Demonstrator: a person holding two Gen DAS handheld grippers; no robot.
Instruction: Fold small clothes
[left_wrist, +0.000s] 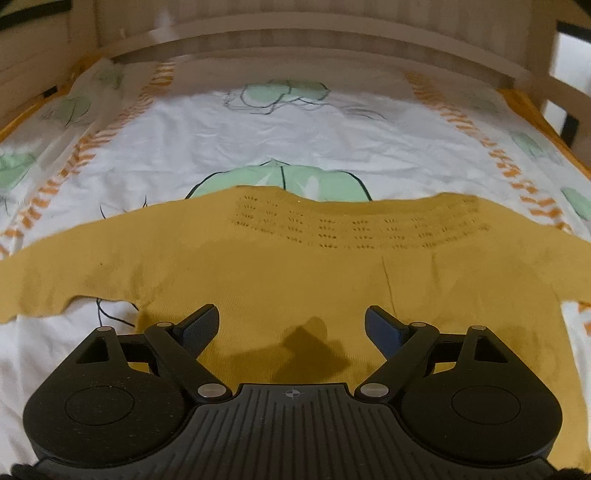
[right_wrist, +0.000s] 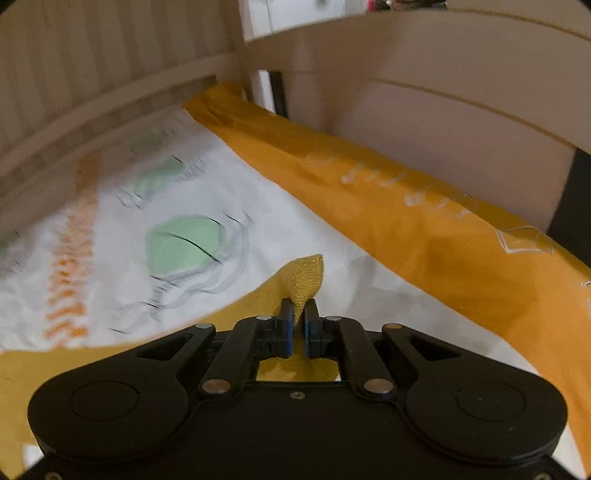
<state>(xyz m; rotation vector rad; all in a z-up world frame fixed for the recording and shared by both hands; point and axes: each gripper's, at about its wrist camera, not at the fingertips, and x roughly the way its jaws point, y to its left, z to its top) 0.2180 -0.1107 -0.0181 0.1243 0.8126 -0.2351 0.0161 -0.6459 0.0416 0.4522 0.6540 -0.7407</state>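
Right wrist: my right tool (right_wrist: 299, 314) pinches the yellow sweater (right_wrist: 303, 277); left tool (left_wrist: 291, 328) spread above it; no legible writing.

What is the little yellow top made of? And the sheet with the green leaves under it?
The yellow top looks like soft knitted fabric, probably cotton or wool: it has a matte ribbed weave and rows of tiny holes near the neck. The sheet looks like thin, smooth woven cotton, with fine creases and flat printed leaves, though the exact fibre is unclear.

Home bedroom: printed bedsheet (left_wrist: 207, 125) on bed, wooden bed frame (left_wrist: 295, 44)
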